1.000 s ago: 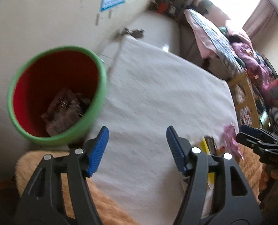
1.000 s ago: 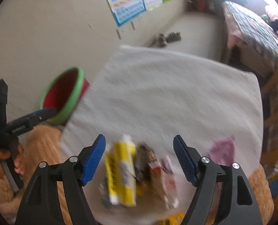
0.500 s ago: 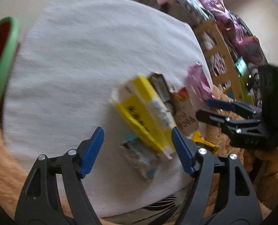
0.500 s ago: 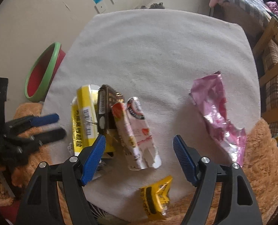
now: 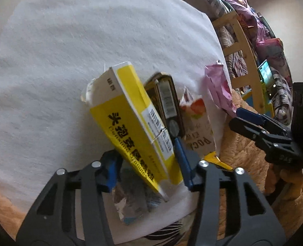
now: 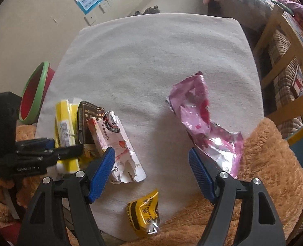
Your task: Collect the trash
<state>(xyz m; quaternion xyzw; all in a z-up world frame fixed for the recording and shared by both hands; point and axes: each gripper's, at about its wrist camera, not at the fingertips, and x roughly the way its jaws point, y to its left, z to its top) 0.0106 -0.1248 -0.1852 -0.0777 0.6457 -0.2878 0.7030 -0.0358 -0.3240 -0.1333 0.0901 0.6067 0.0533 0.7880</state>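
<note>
Yellow carton (image 5: pixel 135 123) with black Chinese print lies tilted on the white cloth (image 5: pixel 90 30), near its front-left edge; the left gripper (image 5: pixel 145 164) has its blue pads on either side of the carton's near end, pinching it. Just beside the carton on its right: a dark brown box (image 5: pixel 167 98), touching it, then a torn white strawberry carton (image 6: pixel 120 143), also touching. A silver-blue foil wrapper (image 5: pixel 131 203) sits under the yellow carton's near end.

Right gripper (image 6: pixel 151 170) is spread wide, nothing between the pads, hovering over the cloth's front edge between the strawberry carton and a crumpled pink foil wrapper (image 6: pixel 202 123). Its right pad is just beside the pink wrapper's near end. A small yellow snack wrapper (image 6: pixel 145 213) lies at the cloth's front edge, below the right gripper's gap.

Red bin with green rim (image 6: pixel 34 94) stands off the cloth's left side, tilted. Brown plush fabric (image 6: pixel 274 174) surrounds the cloth's front. Wooden bed frame (image 6: pixel 284 51) on the right.
</note>
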